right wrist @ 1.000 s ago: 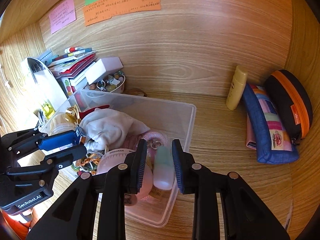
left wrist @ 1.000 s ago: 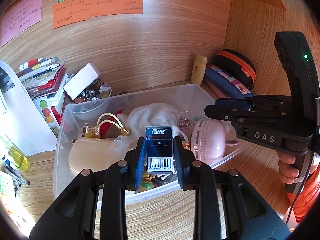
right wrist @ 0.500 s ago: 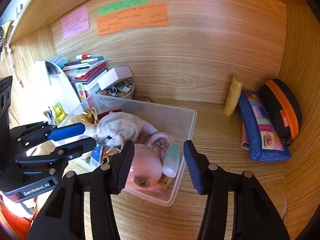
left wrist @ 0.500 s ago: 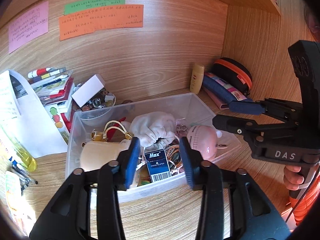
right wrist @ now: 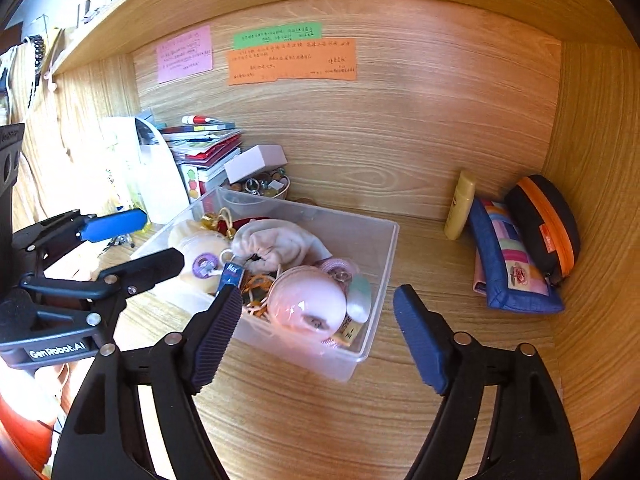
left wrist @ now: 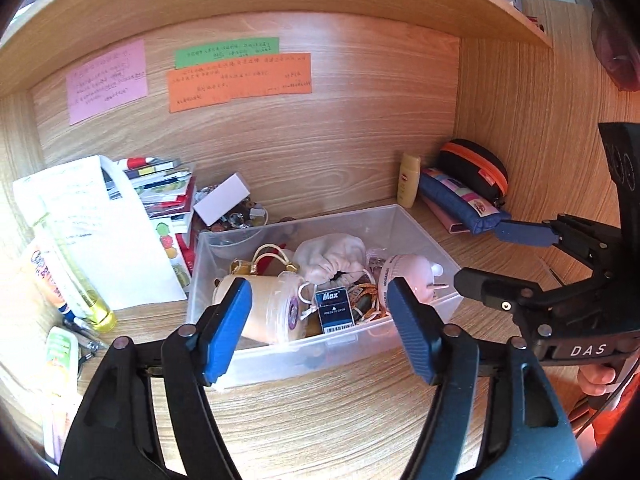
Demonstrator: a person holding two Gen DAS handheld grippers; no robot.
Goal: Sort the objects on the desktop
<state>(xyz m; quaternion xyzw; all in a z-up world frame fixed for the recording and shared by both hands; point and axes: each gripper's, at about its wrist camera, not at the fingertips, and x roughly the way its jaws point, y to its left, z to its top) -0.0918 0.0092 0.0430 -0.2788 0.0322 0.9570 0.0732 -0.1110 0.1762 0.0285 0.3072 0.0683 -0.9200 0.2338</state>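
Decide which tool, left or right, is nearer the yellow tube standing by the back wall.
Right. The right tool hangs open at the clear bin's right end, on the yellow tube's side. The left tool hangs open before the bin's front wall, farther away.

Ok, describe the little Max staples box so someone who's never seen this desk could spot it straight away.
Find the clear plastic bin on the wooden desk. Against its near wall, between the cream jar and the pink round fan, stands the staples box: dark blue, printed Max, with a white barcode.
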